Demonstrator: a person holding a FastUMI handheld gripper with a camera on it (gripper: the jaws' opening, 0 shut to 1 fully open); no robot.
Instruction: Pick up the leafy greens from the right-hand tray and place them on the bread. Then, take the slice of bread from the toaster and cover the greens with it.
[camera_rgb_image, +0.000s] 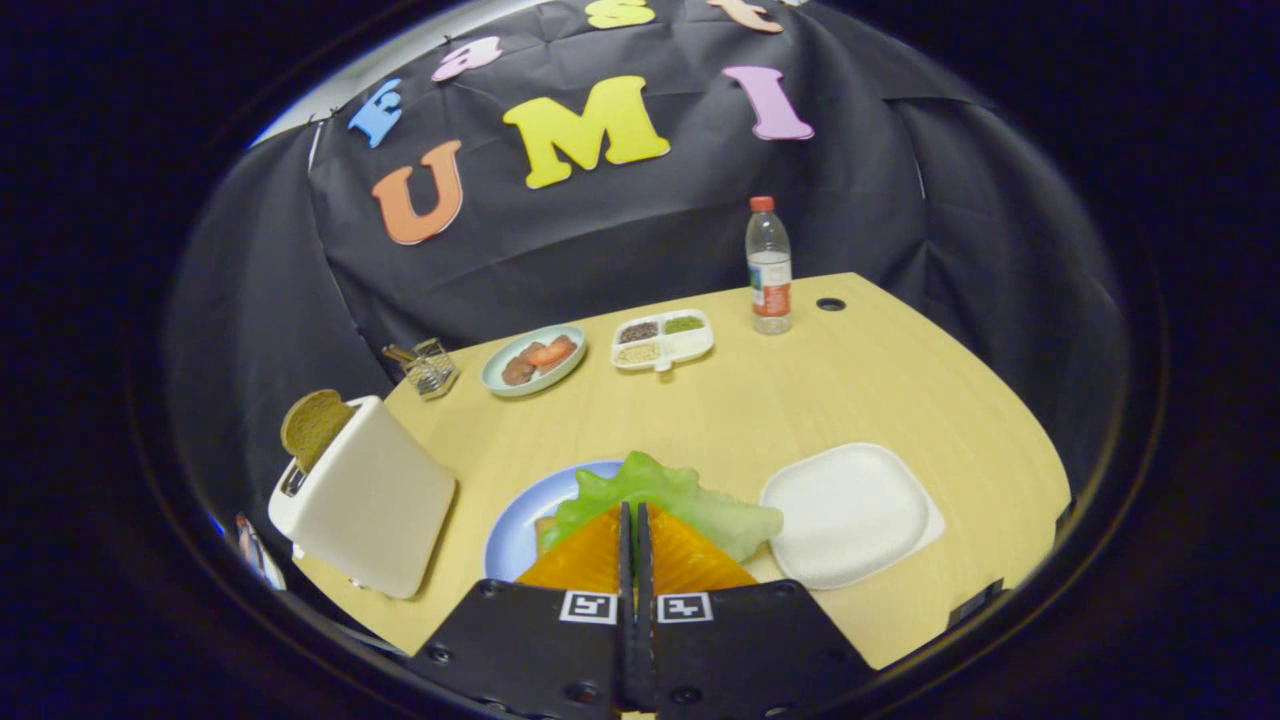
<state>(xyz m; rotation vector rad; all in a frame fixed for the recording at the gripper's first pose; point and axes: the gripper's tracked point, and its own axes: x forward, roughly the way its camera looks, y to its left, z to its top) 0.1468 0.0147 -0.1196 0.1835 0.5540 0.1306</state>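
1. The leafy greens (668, 497) lie on the blue plate (520, 525), spread over the bread (546, 528), of which a pale corner shows at the greens' left edge
2. The gripper (634, 525) has its two fingers pressed together with no visible gap, their tips right in front of the greens; whether a bit of leaf is pinched between them I cannot tell
3. The white tray (850, 512) sits just right of the blue plate, bare, near the front right of the surface (820, 390)
4. The toaster (370, 500) stands left of the blue plate, tilted in this view, with a brown slice of bread (312, 425) sticking up out of its slot
5. Beyond the toaster, toward the back of the surface, is a small wire rack (430, 368) holding something too small to make out
6. Right of the rack is a pale green plate (500, 385) carrying reddish and brown pieces of food (540, 358)
7. Next to that plate is a white divided dish (662, 340) with dark, green and pale fillings in separate compartments
8. A clear water bottle (768, 265) with a red cap stands upright further right, near the back edge, and a small dark hole (830, 304) in the surface lies just beside it
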